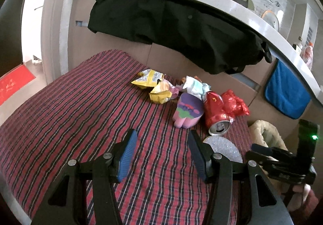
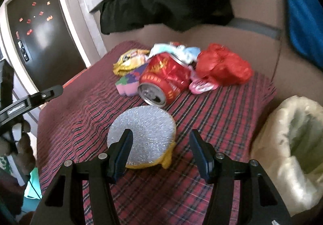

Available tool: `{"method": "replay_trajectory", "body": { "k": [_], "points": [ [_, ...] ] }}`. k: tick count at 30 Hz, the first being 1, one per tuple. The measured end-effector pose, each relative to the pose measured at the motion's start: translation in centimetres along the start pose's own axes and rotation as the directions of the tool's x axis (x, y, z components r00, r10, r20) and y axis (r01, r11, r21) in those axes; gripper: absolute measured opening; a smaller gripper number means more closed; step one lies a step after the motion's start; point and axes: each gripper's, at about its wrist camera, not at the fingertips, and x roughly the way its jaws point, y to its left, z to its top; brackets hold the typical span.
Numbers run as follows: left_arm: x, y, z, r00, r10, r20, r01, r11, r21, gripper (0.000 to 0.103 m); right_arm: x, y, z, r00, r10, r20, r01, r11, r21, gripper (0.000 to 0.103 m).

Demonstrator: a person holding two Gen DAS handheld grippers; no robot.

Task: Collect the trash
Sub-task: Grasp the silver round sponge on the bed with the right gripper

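Left gripper (image 1: 162, 151) sits low centre in the left wrist view, jaws apart, nothing between them, over the striped cloth (image 1: 70, 116). Right gripper (image 2: 160, 151) is low centre in the right wrist view, jaws also apart w/ nothing clamped; the silver disc (image 2: 144, 134) lies just ahead of them, partly behind the left finger, resting on a yellow bit at its near edge.

Trash is bunched mid-frame toward the upper right of the cloth. Crushed red can (image 2: 164, 78) lies on its side, opening facing the cameras, just beyond the disc. Left of it is a pink and purple foam piece (image 1: 188, 111), touching or nearly so. Behind those: yellow wrappers (image 1: 154, 85) and a white wad (image 1: 194, 85). Red bag (image 2: 223, 66) sits right of the can; a pink wrapper (image 2: 202, 84) pokes out between them.

Right wrist view is motion-blurred, so the pale bin (image 2: 290, 146) at lower right is prob. lined w/ a bag, can't say for sure. Black cloth (image 1: 171, 27) hangs from the counter (image 1: 232, 6) across the top; blue towel (image 1: 286, 92) at right edge.
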Motion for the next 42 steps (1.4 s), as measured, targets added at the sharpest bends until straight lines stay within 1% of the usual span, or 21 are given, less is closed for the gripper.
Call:
{"method": "replay_trajectory", "body": {
  "k": [2, 5, 7, 9, 11, 12, 13, 14, 19, 25, 28, 29, 31, 34, 35, 39, 42],
  "points": [
    [-0.2, 0.4, -0.2, 1.0, -0.012, 0.002, 0.012, 1.0, -0.009, 0.054, 1.3, 0.0, 0.0, 1.0, -0.006, -0.022, 0.006, 1.0, 0.002, 0.055],
    [-0.3, 0.7, -0.4, 1.0, -0.02, 0.007, 0.02, 1.0, -0.013, 0.054, 2.9, -0.4, 0.0, 0.998, -0.036, -0.049, 0.037, 0.999, 0.007, 0.055],
    [-0.4, 1.0, -0.5, 1.0, -0.026, 0.011, 0.026, 1.0, -0.016, 0.054, 3.8, -0.3, 0.0, 0.997, -0.033, -0.07, 0.034, 0.999, 0.014, 0.055],
    [-0.5, 1.4, -0.6, 0.999, -0.03, 0.016, 0.03, 0.999, -0.022, 0.054, 4.2, 0.0, 0.0, 0.997, -0.024, -0.072, 0.025, 1.0, 0.014, 0.053],
    [-0.5, 1.8, -0.7, 0.999, -0.031, 0.014, 0.031, 0.999, -0.032, 0.054, 4.3, 0.6, 0.2, 0.997, -0.017, -0.076, 0.017, 1.0, -0.002, 0.04],
    [-0.5, 2.1, -0.8, 0.999, -0.032, 0.013, 0.033, 0.999, -0.037, 0.054, 4.1, 1.0, 0.3, 0.997, -0.02, -0.073, 0.019, 1.0, -0.015, 0.039],
    [-0.5, 2.3, -0.9, 0.999, -0.032, 0.012, 0.033, 0.999, -0.041, 0.054, 3.9, 1.5, 0.4, 0.998, -0.01, -0.069, 0.008, 1.0, -0.028, 0.03],
    [-0.5, 2.4, -0.9, 0.999, -0.033, 0.011, 0.033, 0.998, -0.045, 0.054, 3.7, 1.9, 0.5, 0.998, 0.004, -0.068, -0.006, 0.999, -0.037, 0.019],
    [-0.9, 3.0, -1.0, 0.999, -0.036, 0.016, 0.037, 0.998, -0.057, 0.054, 1.8, 5.4, 1.4, 0.999, 0.041, -0.021, -0.044, 0.991, -0.125, 0.018],
    [-2.1, 3.9, -1.1, 0.999, -0.034, 0.035, 0.036, 0.997, -0.066, 0.054, 0.4, 8.8, 1.6, 0.995, 0.103, -0.014, -0.104, 0.976, -0.191, 0.016],
    [-2.8, 4.7, -1.2, 0.999, -0.021, 0.043, 0.024, 0.997, -0.078, 0.054, 0.2, 10.6, 1.4, 0.991, 0.134, -0.027, -0.137, 0.966, -0.219, 0.016],
    [-2.9, 5.0, -1.1, 0.999, -0.019, 0.044, 0.022, 0.996, -0.083, 0.054, 0.1, 11.1, 1.2, 0.988, 0.153, -0.036, -0.157, 0.962, -0.225, 0.018],
    [-3.3, 5.4, -1.2, 0.999, -0.016, 0.048, 0.02, 0.995, -0.094, 0.054, 0.7, 12.0, 0.9, 0.979, 0.192, -0.066, -0.202, 0.954, -0.22, 0.018],
    [-3.8, 5.8, -1.4, 0.999, -0.009, 0.049, 0.013, 0.995, -0.099, 0.054, 1.8, 12.9, 0.0, 0.974, 0.202, -0.1, -0.219, 0.95, -0.22, 0.018],
    [-3.8, 5.8, -1.4, 0.999, -0.007, 0.047, 0.011, 0.995, -0.1, 0.054, 2.1, 12.9, 0.0, 0.975, 0.199, -0.104, -0.217, 0.951, -0.22, 0.016],
    [-3.5, 5.4, -1.5, 0.999, -0.014, 0.035, 0.017, 0.996, -0.085, 0.054, 2.2, 12.0, 0.4, 0.974, 0.206, -0.095, -0.22, 0.96, -0.173, 0.014],
    [-2.5, 4.4, -1.6, 0.999, -0.034, 0.016, 0.035, 0.997, -0.071, 0.054, 1.4, 10.2, 0.6, 0.983, 0.174, -0.065, -0.182, 0.972, -0.149, 0.013]
  ]
}}
